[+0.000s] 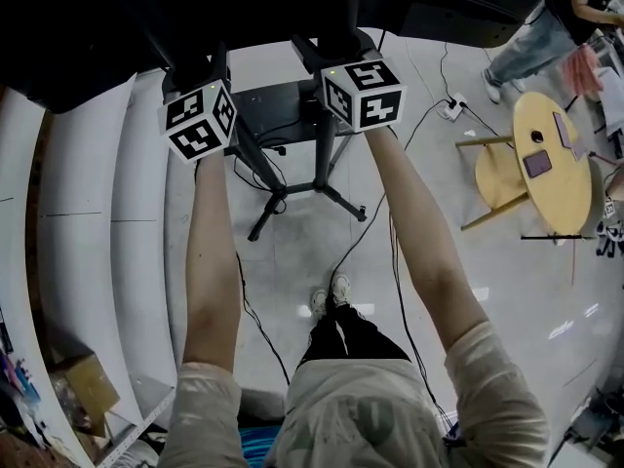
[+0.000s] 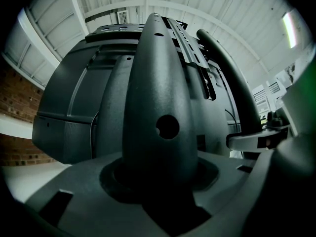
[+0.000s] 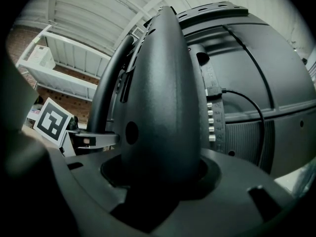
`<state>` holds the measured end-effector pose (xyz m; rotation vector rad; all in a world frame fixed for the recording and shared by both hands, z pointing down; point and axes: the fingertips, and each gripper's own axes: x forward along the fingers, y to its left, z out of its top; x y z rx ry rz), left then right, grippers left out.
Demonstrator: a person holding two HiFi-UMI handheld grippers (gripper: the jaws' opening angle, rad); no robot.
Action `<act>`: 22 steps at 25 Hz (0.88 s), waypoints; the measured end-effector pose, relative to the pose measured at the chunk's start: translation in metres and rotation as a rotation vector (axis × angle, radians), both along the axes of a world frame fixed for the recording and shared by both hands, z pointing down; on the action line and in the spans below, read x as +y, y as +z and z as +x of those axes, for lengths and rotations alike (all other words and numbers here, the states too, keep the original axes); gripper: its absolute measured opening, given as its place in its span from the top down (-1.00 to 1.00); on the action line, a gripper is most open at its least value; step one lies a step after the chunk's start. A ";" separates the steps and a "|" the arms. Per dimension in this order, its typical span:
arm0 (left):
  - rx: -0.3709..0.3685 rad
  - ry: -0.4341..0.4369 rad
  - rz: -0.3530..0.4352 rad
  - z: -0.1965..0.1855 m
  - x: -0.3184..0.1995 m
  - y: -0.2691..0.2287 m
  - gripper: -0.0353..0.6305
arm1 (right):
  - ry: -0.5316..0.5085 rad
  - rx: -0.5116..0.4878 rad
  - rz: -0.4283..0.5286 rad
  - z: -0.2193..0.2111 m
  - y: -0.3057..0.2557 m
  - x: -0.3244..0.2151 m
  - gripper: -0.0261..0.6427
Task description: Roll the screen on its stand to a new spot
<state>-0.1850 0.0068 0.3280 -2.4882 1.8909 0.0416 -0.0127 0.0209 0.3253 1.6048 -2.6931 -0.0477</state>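
The black screen [image 1: 244, 8] on its wheeled stand [image 1: 322, 149] fills the top of the head view. Both arms reach forward under it. My left gripper [image 1: 198, 115] and right gripper [image 1: 363, 91] show mainly as their marker cubes, and their tips are hidden beneath the screen. In each gripper view a dark tapered stand upright [image 2: 158, 117] [image 3: 160, 112] fills the space right at the jaws, with the screen's back [image 2: 69, 102] [image 3: 261, 83] behind it. A curved bar [image 2: 232, 78] runs between the uprights. Each gripper's pale finger [image 2: 247, 141] [image 3: 94, 138] shows against it in the other's view.
Cables [image 1: 366, 222] trail over the pale floor to a power strip [image 1: 450, 108]. A round wooden table [image 1: 561, 178] stands at the right, and a person [image 1: 531, 37] is beyond it. White curved steps [image 1: 97, 213] and a cardboard box [image 1: 83, 383] line the left.
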 end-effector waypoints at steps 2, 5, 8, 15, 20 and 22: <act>-0.004 0.009 -0.005 -0.004 0.012 -0.001 0.24 | 0.006 -0.001 -0.002 -0.004 -0.001 0.014 0.28; -0.004 0.020 -0.010 -0.011 0.027 -0.004 0.24 | 0.020 0.004 -0.006 -0.012 -0.003 0.031 0.28; 0.000 0.023 -0.013 -0.018 0.042 0.002 0.24 | 0.028 0.013 -0.018 -0.019 0.003 0.047 0.28; 0.000 0.029 0.000 -0.028 0.070 -0.001 0.24 | 0.033 -0.001 -0.002 -0.028 0.000 0.077 0.28; 0.004 0.011 0.011 -0.039 0.097 -0.002 0.24 | 0.018 0.003 -0.005 -0.039 0.000 0.100 0.28; 0.005 0.004 0.005 -0.044 0.112 0.000 0.24 | 0.008 0.001 -0.004 -0.044 0.001 0.114 0.28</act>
